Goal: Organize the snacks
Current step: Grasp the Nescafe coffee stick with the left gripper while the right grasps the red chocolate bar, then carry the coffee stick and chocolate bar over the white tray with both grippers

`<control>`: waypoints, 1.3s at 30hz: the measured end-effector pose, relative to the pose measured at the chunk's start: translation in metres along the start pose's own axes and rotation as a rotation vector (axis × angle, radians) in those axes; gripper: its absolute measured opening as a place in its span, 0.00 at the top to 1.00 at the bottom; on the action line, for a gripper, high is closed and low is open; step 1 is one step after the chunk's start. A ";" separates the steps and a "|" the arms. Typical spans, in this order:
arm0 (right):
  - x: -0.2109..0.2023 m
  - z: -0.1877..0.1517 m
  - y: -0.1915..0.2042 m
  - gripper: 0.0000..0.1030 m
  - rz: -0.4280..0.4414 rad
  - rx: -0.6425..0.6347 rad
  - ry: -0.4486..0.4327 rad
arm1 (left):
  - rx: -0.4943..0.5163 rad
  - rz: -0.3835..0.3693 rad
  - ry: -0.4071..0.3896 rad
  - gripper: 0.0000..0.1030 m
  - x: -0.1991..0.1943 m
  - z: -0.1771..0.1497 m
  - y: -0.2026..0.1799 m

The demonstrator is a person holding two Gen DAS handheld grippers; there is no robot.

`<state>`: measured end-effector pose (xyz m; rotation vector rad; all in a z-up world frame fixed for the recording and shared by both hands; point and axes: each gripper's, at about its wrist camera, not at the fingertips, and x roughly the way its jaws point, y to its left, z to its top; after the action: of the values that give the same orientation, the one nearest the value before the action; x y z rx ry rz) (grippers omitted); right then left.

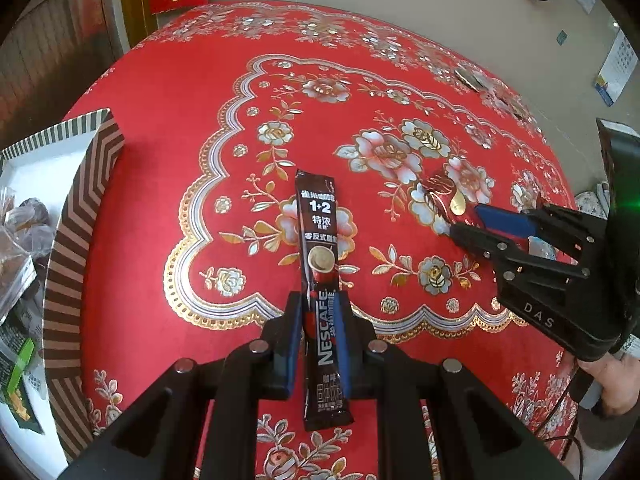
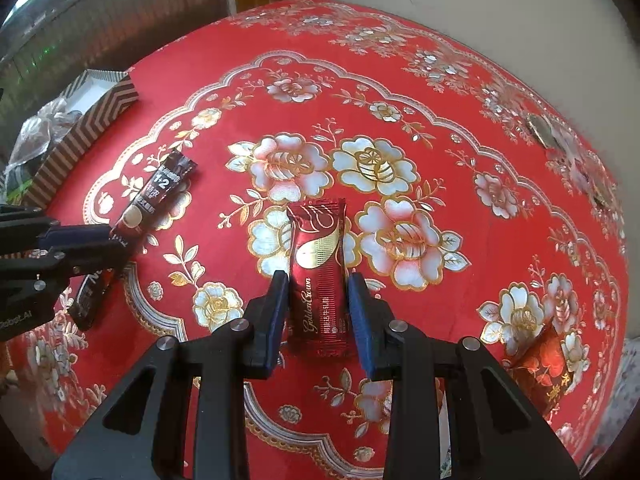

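Left gripper clamped on a dark Nescafé coffee stick, pads pinching its lower half; the stick runs lengthwise between the fingers, top end with "1+2" print pointing away from the camera, over the red floral surface. From the right wrist view the same stick sits at the left, angled, with the left gripper across its middle. Right gripper straddles a red Golden Crown wafer bar: bar lies flat on the surface, long axis along the fingers, blue pads right at its long edges. Left pad looks to be touching; right pad sits at the edge, can't confirm firm contact. Left wrist view shows the right gripper at the right, tips down at that bar, and a hand on its handle. Striped-rim box at the left edge of the surface, white inside, already holding clear-wrapped dark snacks and a green-labelled packet. Box is well apart from both held items. Another red-and-gold packet lies at the near right edge of the surface. Small flat dark item near the far right edge, too blurred to identify.
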<state>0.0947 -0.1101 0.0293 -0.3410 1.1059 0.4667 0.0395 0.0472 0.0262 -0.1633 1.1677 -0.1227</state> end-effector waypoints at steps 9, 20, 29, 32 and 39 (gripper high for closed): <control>0.008 0.020 0.000 0.70 0.012 -0.058 0.096 | -0.003 -0.007 0.001 0.81 0.000 0.000 0.002; -0.005 -0.009 -0.015 0.73 0.123 0.110 0.038 | 0.065 0.003 -0.005 0.87 -0.003 -0.002 -0.007; -0.034 -0.034 -0.003 0.77 0.147 0.174 -0.055 | 0.077 -0.001 -0.006 0.89 -0.013 -0.013 -0.003; -0.036 -0.039 -0.003 0.77 0.130 0.192 -0.050 | 0.056 0.000 -0.007 0.89 -0.013 -0.014 -0.001; -0.024 -0.029 0.005 0.55 0.063 0.168 0.033 | 0.051 0.031 -0.017 0.86 -0.011 -0.015 -0.001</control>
<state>0.0607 -0.1243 0.0390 -0.1679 1.1818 0.4215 0.0210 0.0470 0.0305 -0.1016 1.1482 -0.1236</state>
